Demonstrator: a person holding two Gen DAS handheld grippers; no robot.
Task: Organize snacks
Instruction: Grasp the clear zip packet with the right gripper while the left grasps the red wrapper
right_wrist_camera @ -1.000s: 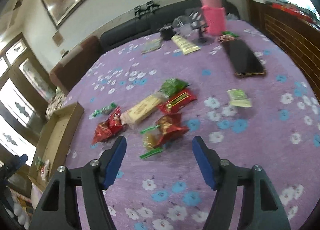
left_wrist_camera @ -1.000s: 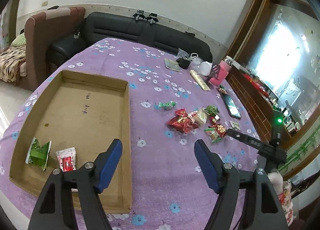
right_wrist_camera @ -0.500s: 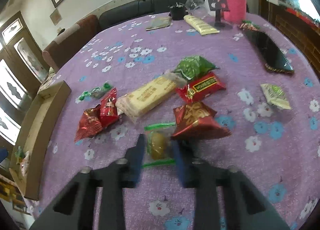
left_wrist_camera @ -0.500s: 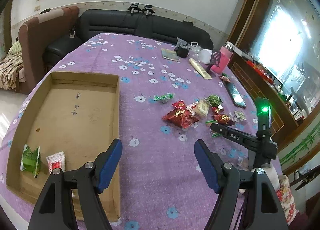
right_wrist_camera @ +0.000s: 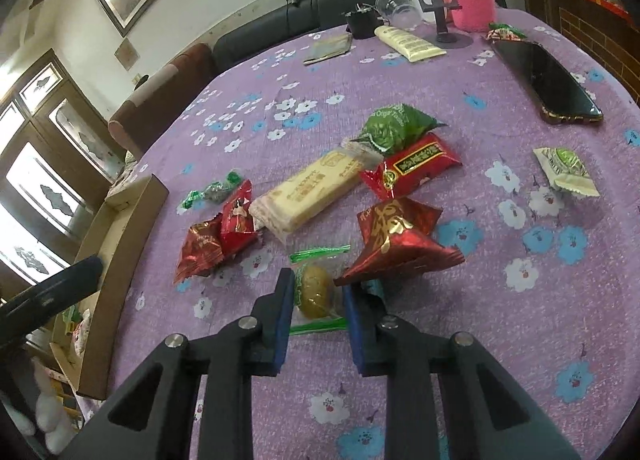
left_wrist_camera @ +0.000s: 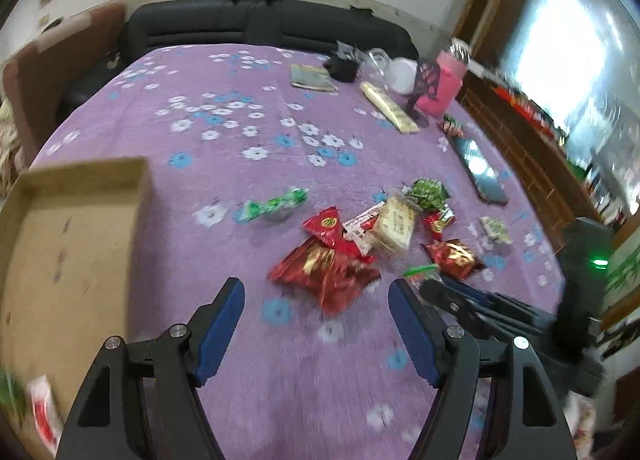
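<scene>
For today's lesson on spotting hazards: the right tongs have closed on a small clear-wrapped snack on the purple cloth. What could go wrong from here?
1. The red foil packet lies against the right tongs; lifting may drag it along.
2. The tongs pinch the clear-wrapped snack across its middle, so it could be squashed or slip from its loose wrapper.
3. The cardboard tray lies across the table, near the open left tongs; the carry might crowd them.

Purple floral tablecloth (right_wrist_camera: 400, 72) matt woven cloth; red snack packets (right_wrist_camera: 400, 248) glossy crinkled foil; tray (left_wrist_camera: 72, 244) matt cardboard.
</scene>
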